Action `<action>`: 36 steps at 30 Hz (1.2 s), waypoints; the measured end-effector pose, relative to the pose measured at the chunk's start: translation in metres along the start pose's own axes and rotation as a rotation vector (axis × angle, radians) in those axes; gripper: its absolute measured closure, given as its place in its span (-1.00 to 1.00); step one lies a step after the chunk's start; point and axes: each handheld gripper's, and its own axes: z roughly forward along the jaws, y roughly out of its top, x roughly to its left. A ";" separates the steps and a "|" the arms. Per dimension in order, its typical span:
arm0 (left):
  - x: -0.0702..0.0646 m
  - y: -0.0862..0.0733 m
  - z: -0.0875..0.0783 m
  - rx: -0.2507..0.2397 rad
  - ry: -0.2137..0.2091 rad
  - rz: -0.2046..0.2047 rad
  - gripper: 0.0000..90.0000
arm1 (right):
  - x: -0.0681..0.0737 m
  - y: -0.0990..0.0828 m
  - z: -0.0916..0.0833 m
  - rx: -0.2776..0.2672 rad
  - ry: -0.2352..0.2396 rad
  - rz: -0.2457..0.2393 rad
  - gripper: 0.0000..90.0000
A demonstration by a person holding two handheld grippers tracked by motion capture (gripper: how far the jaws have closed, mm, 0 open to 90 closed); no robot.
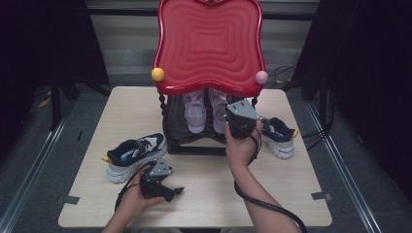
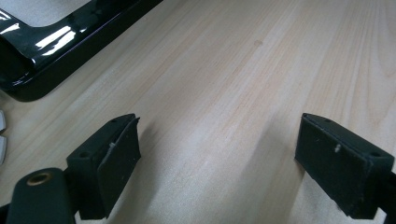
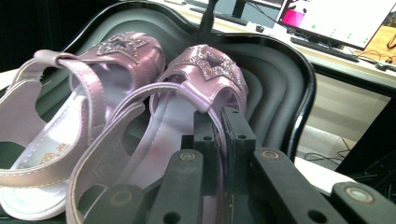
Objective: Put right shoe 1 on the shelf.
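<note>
Two pink sandals with glitter stars lie side by side on the black lower tray (image 3: 285, 79) of a two-tier stand. In the right gripper view the nearer sandal (image 3: 205, 79) has its strap pinched between the jaws of my right gripper (image 3: 219, 128), which is shut on it. The other sandal (image 3: 112, 65) lies to its left, untouched. From the high view, the right gripper (image 1: 232, 116) reaches under the red top tray (image 1: 209, 43) toward the sandals (image 1: 195, 110). My left gripper (image 1: 174, 193) rests low over the table front, open, with bare wood between its jaws (image 2: 219, 158).
A navy and white sneaker (image 1: 133, 155) sits on the table left of the stand, close to the left hand. Its mate (image 1: 281, 137) lies right of the stand. The stand's black base (image 2: 56, 42) shows ahead of the left gripper. Yellow (image 1: 157, 74) and pink (image 1: 261, 77) knobs mark the red tray's corners.
</note>
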 end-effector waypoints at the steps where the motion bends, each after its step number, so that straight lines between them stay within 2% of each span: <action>1: 0.000 0.000 0.000 0.000 0.000 0.000 -0.71 | 0.002 -0.001 0.001 -0.008 -0.005 -0.003 0.90; 8: 0.000 0.000 0.000 0.000 0.000 0.000 -0.71 | 0.007 -0.001 0.006 -0.020 -0.011 0.010 0.90; 15: 0.000 0.000 0.000 0.000 0.000 0.000 -0.71 | 0.012 -0.001 0.012 -0.037 -0.037 0.005 0.89; 24: 0.000 0.000 0.000 0.000 0.000 0.000 -0.71 | 0.011 -0.005 0.019 -0.025 -0.060 0.005 0.89; 36: 0.000 0.000 0.000 0.000 0.000 -0.001 -0.71 | 0.018 -0.009 0.024 -0.021 -0.042 -0.002 0.89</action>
